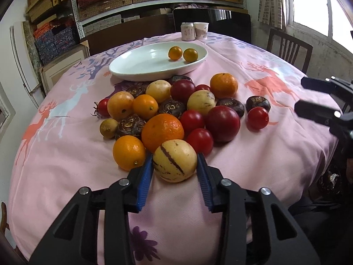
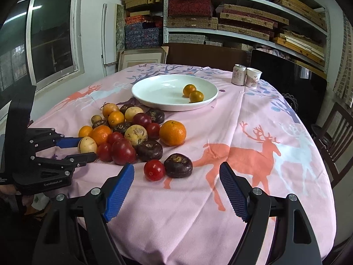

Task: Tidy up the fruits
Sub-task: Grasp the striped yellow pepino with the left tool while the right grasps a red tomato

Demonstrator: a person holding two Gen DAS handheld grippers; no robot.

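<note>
Little of the sorting appears done. Only two small oranges (image 1: 182,53) are seen in the white plate (image 1: 132,66); the rest of the fruit is left in a pile (image 1: 174,110) on the tablecloth (image 1: 66,165), just in front of the plate. At the pile's near edge a striped yellow melon (image 1: 175,163) is flanked by the left gripper (image 1: 175,165), whose pads are pressed against its sides. The right gripper (image 2: 176,190) is held wide apart over the cloth, near a tomato (image 2: 154,170), with nothing in it.

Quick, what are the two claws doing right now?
Left gripper: closed around the striped yellow fruit.
Right gripper: open, holding nothing.
</note>
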